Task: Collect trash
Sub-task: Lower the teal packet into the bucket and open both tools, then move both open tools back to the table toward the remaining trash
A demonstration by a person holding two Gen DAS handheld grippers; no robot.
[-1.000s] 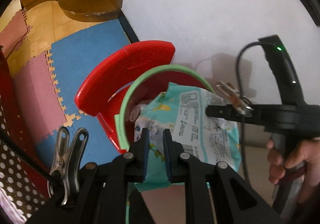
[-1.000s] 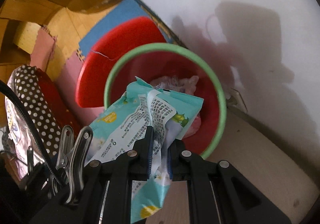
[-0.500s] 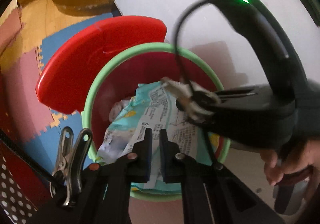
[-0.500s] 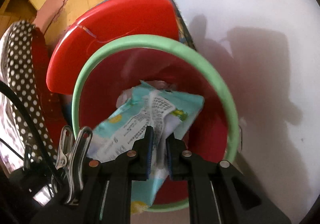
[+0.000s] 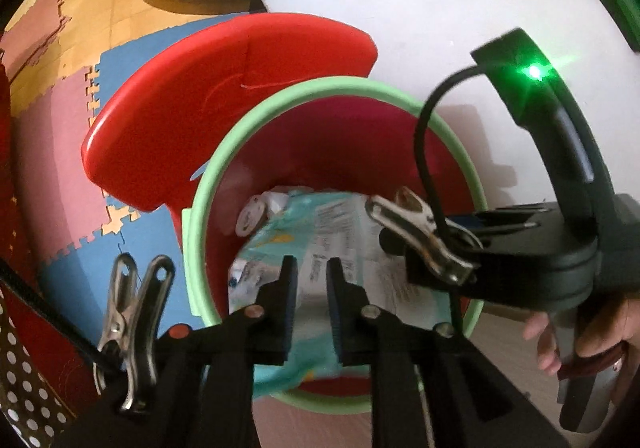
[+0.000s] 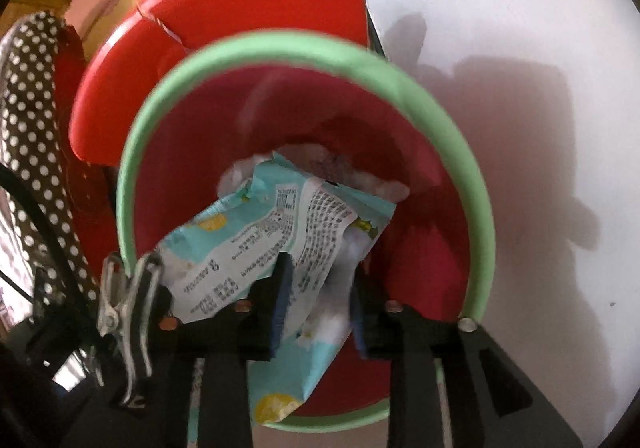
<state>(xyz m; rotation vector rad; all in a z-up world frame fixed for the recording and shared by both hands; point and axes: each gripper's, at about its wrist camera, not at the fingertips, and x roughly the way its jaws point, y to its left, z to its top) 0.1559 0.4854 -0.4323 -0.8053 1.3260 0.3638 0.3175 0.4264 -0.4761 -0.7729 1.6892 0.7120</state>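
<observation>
Two grippers are working over one red bin (image 6: 436, 232) with a green rim (image 6: 280, 42), standing against a white wall (image 6: 500, 28). The right gripper (image 6: 316, 300) is holding its jaws spread wide apart, and the light-blue wrapper (image 6: 280, 232) is lying loose between them; the blur makes it hard to tell whether either pad is touching the plastic. Most of the wrapper is sitting inside the bin mouth, its far end resting on crumpled white waste (image 6: 376, 184) at the bottom, while its near end is hanging over the front rim.

The left gripper (image 5: 310, 280) is hovering above the same wrapper (image 5: 320, 232) with a narrow gap between its jaws and nothing held in them. The red lid (image 5: 224, 104) is standing tipped open behind the bin, beside the foam floor mats (image 5: 56, 152).

Judgement: this item is almost disposed of. Remaining work appears to be letting the wrapper drop fully inside, clearing the overhanging end, and closing the lid. No other litter is showing in either view.
</observation>
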